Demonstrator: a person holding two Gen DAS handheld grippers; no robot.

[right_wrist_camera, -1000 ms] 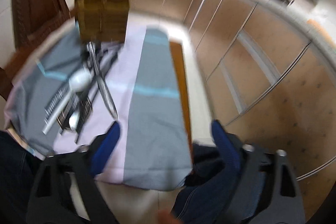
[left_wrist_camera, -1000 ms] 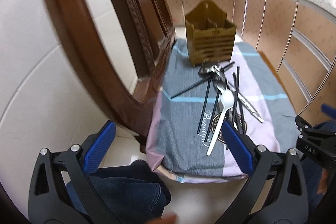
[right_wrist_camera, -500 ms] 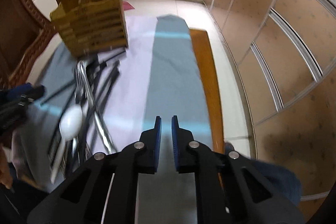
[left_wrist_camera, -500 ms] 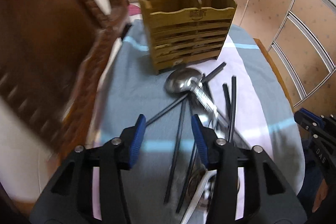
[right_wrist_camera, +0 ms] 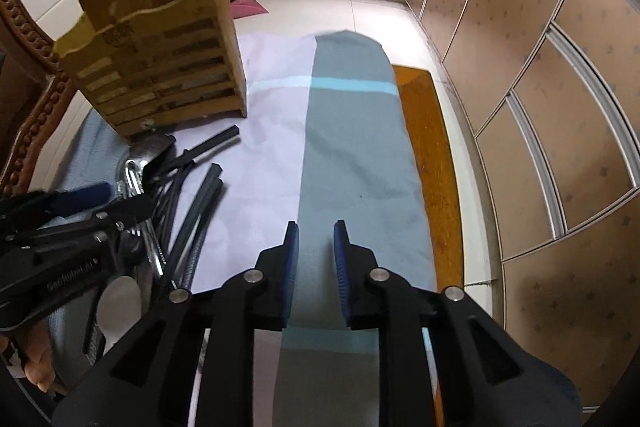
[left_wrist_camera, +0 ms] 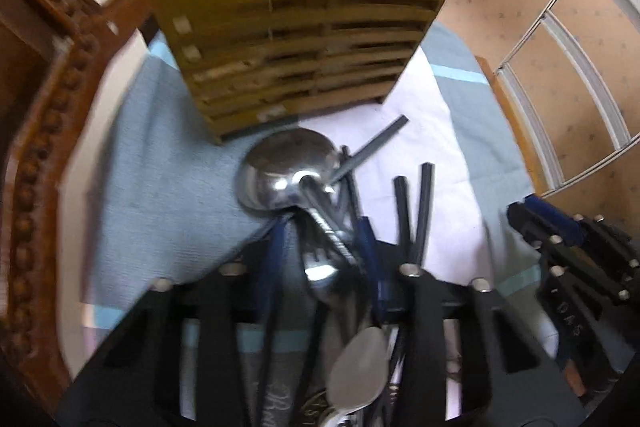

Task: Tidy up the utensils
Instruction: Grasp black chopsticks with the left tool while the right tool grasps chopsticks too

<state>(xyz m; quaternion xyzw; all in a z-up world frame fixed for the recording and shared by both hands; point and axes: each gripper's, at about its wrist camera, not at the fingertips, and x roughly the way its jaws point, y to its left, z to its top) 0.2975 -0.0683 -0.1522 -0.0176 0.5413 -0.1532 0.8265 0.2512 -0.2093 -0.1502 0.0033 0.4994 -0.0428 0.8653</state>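
The left gripper (left_wrist_camera: 324, 243) has just been narrowing its blue-padded fingers around the ribbed steel handle of the ladle (left_wrist_camera: 288, 167); blur hides whether the pads press on it. Under the black frame lies a smooth white plastic spoon (left_wrist_camera: 358, 375). The utensils sit in a loose heap near the left edge of the tabletop (right_wrist_camera: 360, 155), which wears a woven cloth of grey, lilac and pale-blue stripes. Square-sectioned black chopsticks (left_wrist_camera: 422, 215) fan out beside the ladle's round, polished bowl. The right gripper (right_wrist_camera: 316, 259) hangs over the grey stripe, its fingers slightly parted after a small reopening, nothing between them. Farthest, at the far left corner, stands the slatted wooden holder (right_wrist_camera: 160, 67) with a scalloped front
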